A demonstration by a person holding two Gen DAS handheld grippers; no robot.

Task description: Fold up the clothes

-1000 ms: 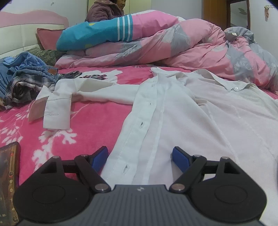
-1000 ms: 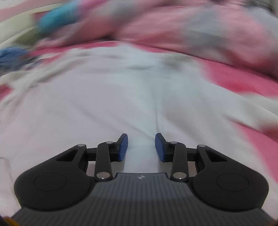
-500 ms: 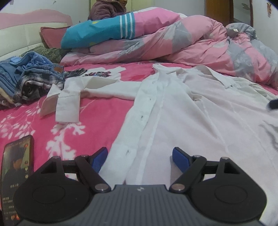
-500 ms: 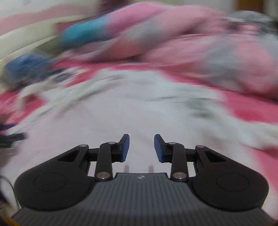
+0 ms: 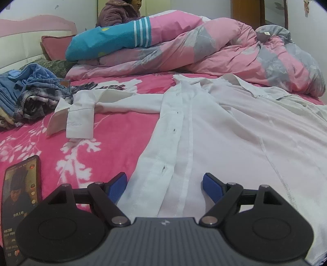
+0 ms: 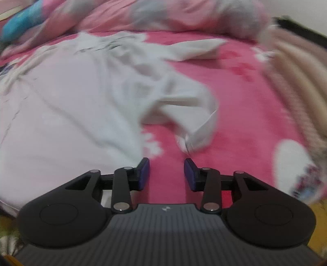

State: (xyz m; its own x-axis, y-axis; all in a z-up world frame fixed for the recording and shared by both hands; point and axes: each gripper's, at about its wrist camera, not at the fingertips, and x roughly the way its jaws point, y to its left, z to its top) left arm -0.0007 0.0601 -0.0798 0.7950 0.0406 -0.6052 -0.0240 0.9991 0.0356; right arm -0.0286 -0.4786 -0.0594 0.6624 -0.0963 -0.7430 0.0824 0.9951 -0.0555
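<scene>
A white button-up shirt (image 5: 214, 131) lies spread on the pink floral bedsheet (image 5: 114, 131), its left sleeve (image 5: 85, 110) stretched out with the cuff folded down. My left gripper (image 5: 164, 187) hovers wide open over the shirt's front placket near the hem, with nothing between its pads. In the blurred right wrist view the shirt (image 6: 67, 98) fills the left, and its right sleeve (image 6: 184, 106) lies crumpled just ahead. My right gripper (image 6: 166, 174) is over bare sheet beside the shirt's edge; its jaws are opening and hold nothing.
A heap of pink and grey quilts (image 5: 204, 53) with a blue pillow (image 5: 108, 43) lies across the bed's far side; a person (image 5: 120, 12) sits behind it. Blue and plaid clothes (image 5: 32, 94) are piled at left. A phone (image 5: 20, 196) lies near my left gripper.
My right gripper has swung to the right, from over the shirt's body to the bare sheet by the right sleeve. The left gripper has backed off slightly, bringing the phone further into view.
</scene>
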